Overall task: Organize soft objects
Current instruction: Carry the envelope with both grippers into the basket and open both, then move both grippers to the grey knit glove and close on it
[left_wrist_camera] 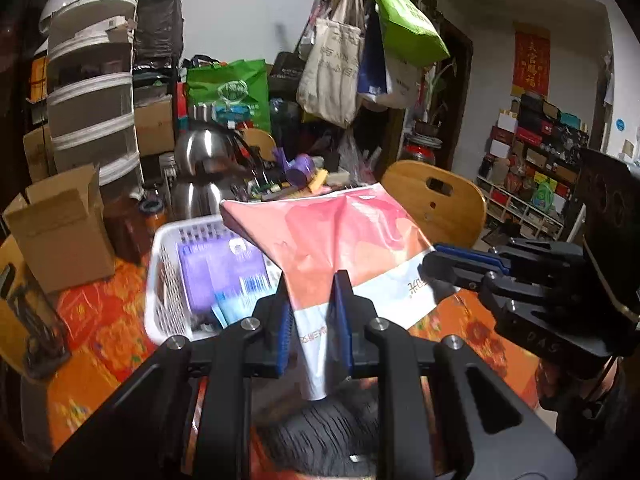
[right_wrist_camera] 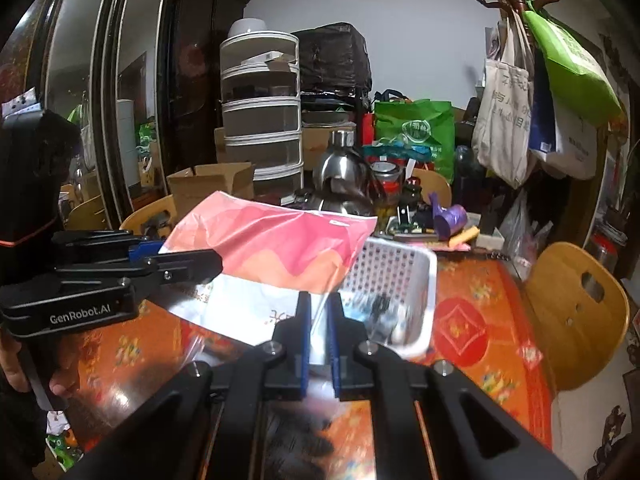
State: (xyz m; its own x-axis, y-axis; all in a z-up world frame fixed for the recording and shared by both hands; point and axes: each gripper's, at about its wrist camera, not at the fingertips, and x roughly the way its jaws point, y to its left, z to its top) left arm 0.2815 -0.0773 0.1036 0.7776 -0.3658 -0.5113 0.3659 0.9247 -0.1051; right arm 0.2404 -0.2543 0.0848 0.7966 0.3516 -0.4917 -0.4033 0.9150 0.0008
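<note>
Partly hidden behind the bag [left_wrist_camera: 340, 240], the basket [left_wrist_camera: 168, 280] shows purple packs only in the left view; left gripper [left_wrist_camera: 316, 320] and right gripper [right_wrist_camera: 318, 332] both pinch the bag.

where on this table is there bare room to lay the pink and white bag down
Bare cloth shows right of the white basket, toward the wooden chair, and in front of the cardboard box. The back edge is crowded: kettle, jars, purple cup.
</note>
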